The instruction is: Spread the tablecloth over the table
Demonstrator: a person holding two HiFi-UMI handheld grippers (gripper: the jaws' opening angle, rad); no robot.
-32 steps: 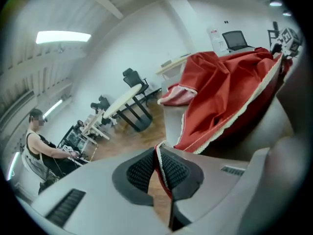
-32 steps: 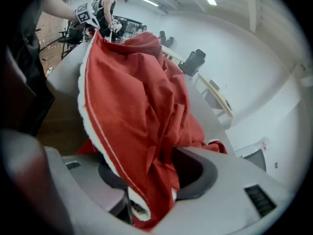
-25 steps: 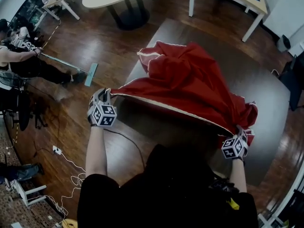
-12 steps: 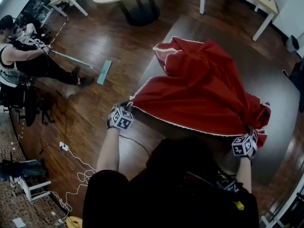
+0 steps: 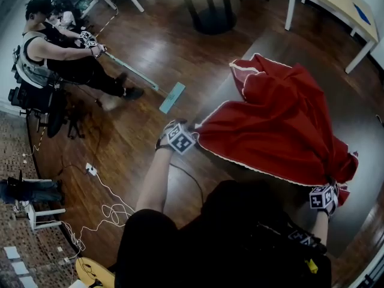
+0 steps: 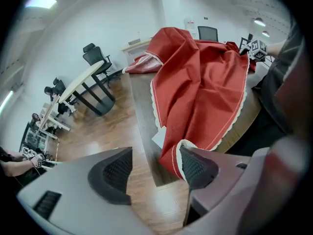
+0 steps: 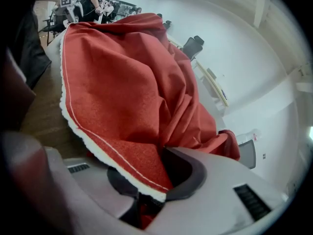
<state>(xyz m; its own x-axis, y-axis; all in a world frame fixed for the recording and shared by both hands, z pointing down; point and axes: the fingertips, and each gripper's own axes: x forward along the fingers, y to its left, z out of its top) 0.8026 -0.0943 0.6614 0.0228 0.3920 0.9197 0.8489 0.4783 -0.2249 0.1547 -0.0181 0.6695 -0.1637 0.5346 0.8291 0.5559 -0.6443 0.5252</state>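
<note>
Red tablecloth bunched on table | left gripper, 9 o'clock: jaws just opening, corner between them, released | right gripper, 5 o'clock: jaws just closing, clamping hem

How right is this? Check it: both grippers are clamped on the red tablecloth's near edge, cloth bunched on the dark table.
Half wrong. The left gripper view shows the left gripper with jaws that have just been opening, now apart, the corner loose against one pad. The right gripper is clamped on the near edge of the red tablecloth, bunched on the dark table.
</note>
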